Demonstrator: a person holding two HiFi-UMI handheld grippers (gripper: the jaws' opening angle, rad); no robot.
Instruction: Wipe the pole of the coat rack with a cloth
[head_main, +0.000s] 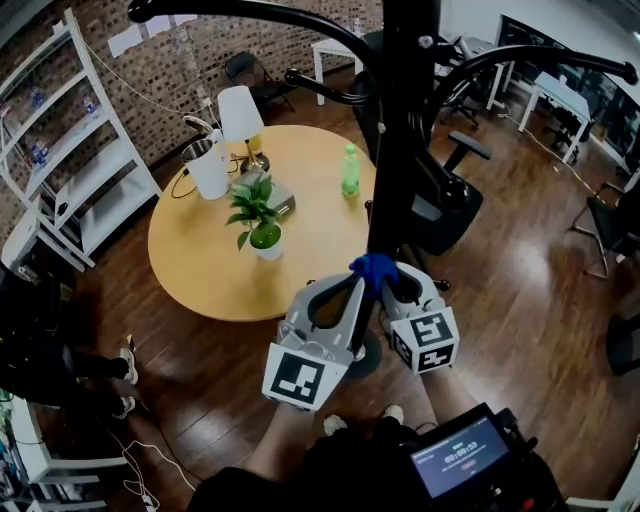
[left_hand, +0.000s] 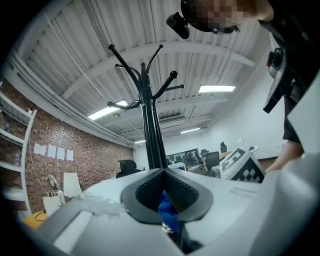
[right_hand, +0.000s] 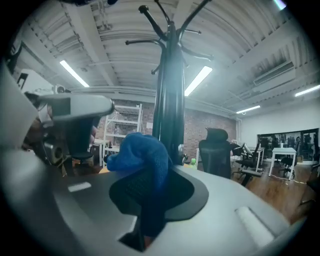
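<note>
Pinching the blue cloth (head_main: 373, 268) from both sides, you have both tongs clenched on it. The left tongs (head_main: 360, 282) nip a small fold, and the right tongs (head_main: 388, 284) grip a larger bunch that bulges above their tips. The cloth sits low at the black pole (head_main: 400, 150) of the coat rack (head_main: 240, 10); contact isn't clear. Beyond stands the round wooden counter (head_main: 200, 250) with a potted plant (head_main: 256, 215) and a green bottle (head_main: 350, 170).
</note>
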